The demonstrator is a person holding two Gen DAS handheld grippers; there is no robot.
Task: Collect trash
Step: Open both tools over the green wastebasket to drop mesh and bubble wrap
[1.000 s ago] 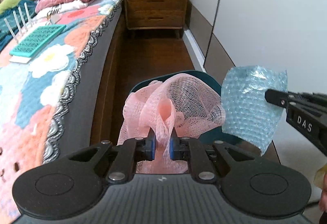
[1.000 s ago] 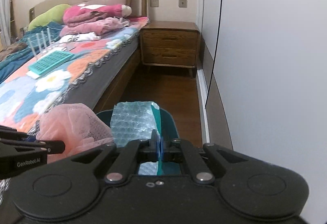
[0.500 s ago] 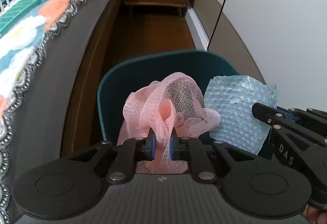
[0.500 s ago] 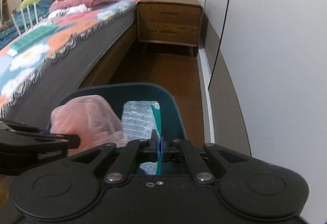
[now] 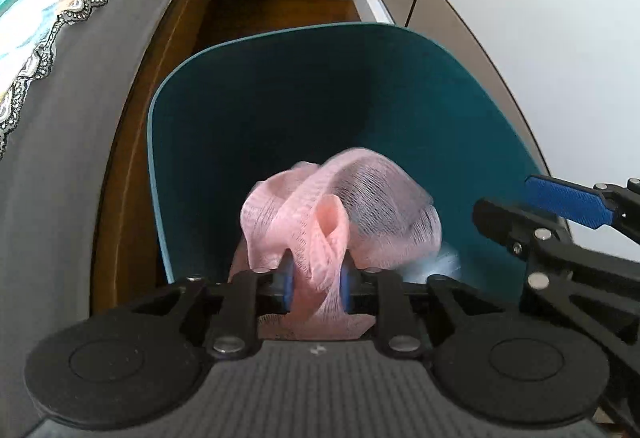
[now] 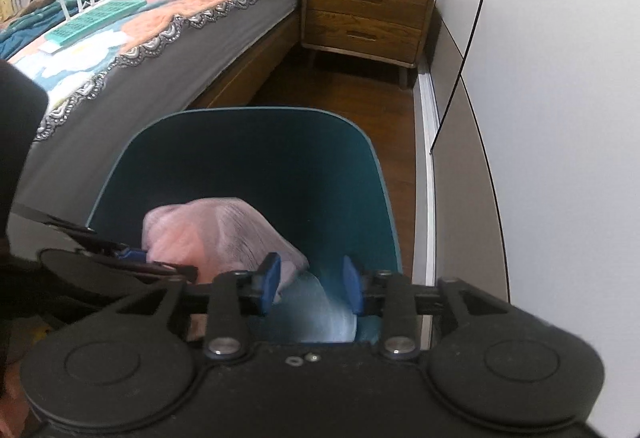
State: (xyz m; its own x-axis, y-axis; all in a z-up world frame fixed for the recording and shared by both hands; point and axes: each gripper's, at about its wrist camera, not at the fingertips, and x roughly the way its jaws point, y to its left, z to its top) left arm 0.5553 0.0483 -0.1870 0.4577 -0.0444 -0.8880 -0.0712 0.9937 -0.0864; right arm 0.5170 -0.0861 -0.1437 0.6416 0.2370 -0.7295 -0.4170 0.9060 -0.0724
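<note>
Both hands hang over the mouth of the dark teal plastic waste bin point(image 5: 280, 110), which stands on the wooden floor between the bed and the white wardrobe wall, and the step in hand looks like the drop itself. The left tongs point(image 5: 316, 284) have just been easing apart; the crumpled pink mesh netting point(image 5: 340, 206) sits between the blue pads, still bunched there, though whether they still pinch it is hard to say, so I judge it about to fall. The right tongs point(image 6: 310, 284) have just been opening too and stand clearly spread, with the pale blue bubble-wrap sheet point(image 6: 316, 314) blurred just below and between them, apparently already slipping down inside the bin. To finish well, both tongs should open fully while staying well inside the bin's rim, since the netting is light, springy and likely to snag on a pad; a slight shake or pause before pulling away would help it come free. The netting looks airy and loosely looped, with a finer woven patch on its far side; the bubble wrap is thin, translucent and smeared by motion. Both pieces are above the bin's interior, nearer its front wall than its back.
</note>
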